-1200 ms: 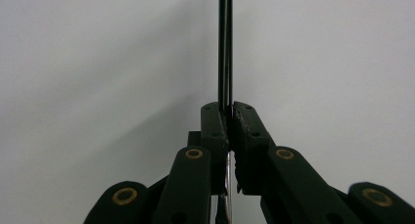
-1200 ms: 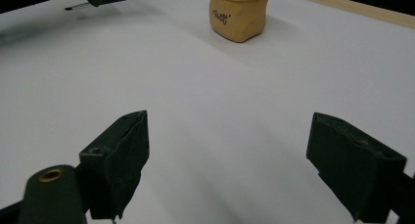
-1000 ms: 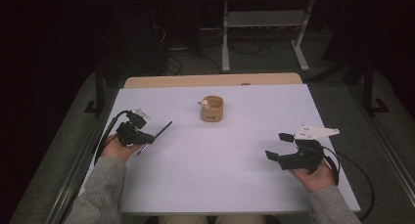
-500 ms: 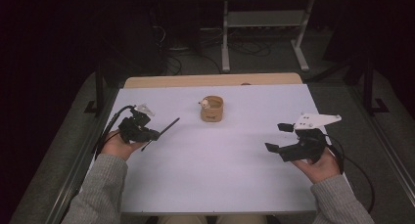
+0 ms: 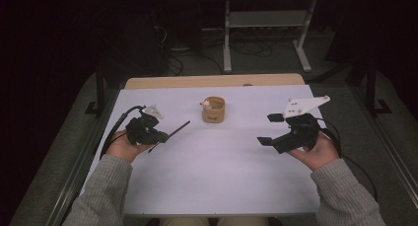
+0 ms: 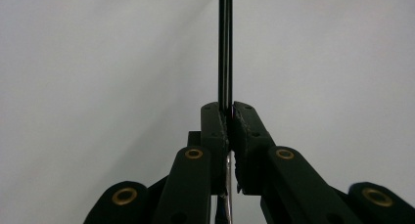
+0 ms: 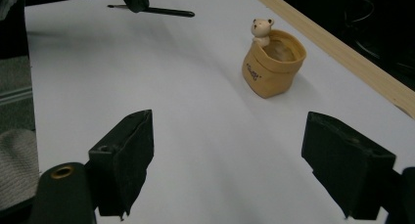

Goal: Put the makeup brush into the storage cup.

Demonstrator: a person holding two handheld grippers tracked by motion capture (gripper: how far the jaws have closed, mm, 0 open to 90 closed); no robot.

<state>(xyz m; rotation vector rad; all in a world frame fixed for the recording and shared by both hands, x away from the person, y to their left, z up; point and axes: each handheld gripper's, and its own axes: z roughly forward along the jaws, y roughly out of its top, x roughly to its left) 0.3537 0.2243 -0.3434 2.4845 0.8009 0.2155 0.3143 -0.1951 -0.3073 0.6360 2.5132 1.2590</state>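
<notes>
My left gripper (image 5: 161, 137) is at the left of the white table (image 5: 212, 181), shut on a thin black pen (image 5: 178, 128) that points away to the right. In the left gripper view the pen (image 6: 225, 48) runs straight up from the closed jaws of the left gripper (image 6: 226, 112). At the right, my right gripper (image 5: 269, 130) is held above the table, open with nothing between its jaws. A tan pot (image 5: 213, 110) with a small bear figure on its rim stands at the middle back. In the right gripper view the pot (image 7: 271, 67) lies beyond the open right gripper (image 7: 235, 155).
A wooden strip (image 5: 212, 81) runs along the table's far edge. Beyond it, a metal stand (image 5: 266, 23) and cables sit on the dark floor. Grey sleeves reach in from the bottom. The pen (image 7: 161, 11) shows at the top of the right gripper view.
Both hands have lifted and moved a little away from the person. The left one still grips the pen, and the right jaws stay apart.
</notes>
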